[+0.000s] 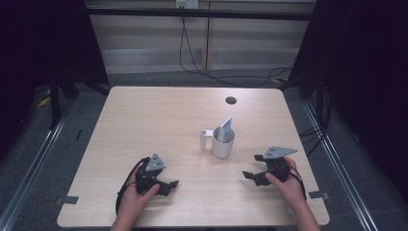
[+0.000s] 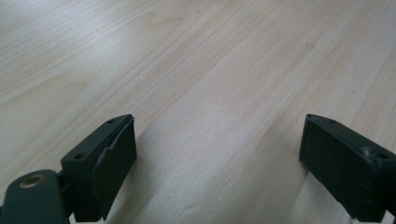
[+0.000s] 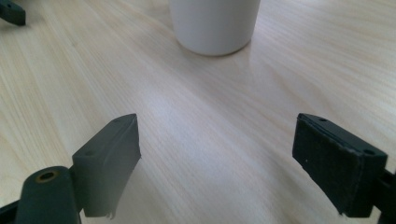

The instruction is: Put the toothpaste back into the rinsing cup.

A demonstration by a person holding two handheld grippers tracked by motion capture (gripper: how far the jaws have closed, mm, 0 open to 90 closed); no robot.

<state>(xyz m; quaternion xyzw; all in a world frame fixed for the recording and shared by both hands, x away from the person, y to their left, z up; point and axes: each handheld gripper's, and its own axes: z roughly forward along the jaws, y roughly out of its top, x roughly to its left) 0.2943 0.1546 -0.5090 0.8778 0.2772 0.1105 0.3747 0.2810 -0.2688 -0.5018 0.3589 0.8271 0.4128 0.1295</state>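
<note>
A white mug stands near the middle of the wooden table, its handle to the left. A pale blue and white packet sticks up out of it. My left gripper rests low on the table at the front left, held by a hand, open and pointing right; in its own view the left gripper has only bare wood between the jaws. My right gripper sits front right, open, pointing left toward the mug. The right gripper has the mug's base a short way ahead.
A round dark cable hole lies in the tabletop behind the mug. Beyond the far edge, cables trail over a grey floor. Metal rails run along both sides. A black part of the other gripper sits far left.
</note>
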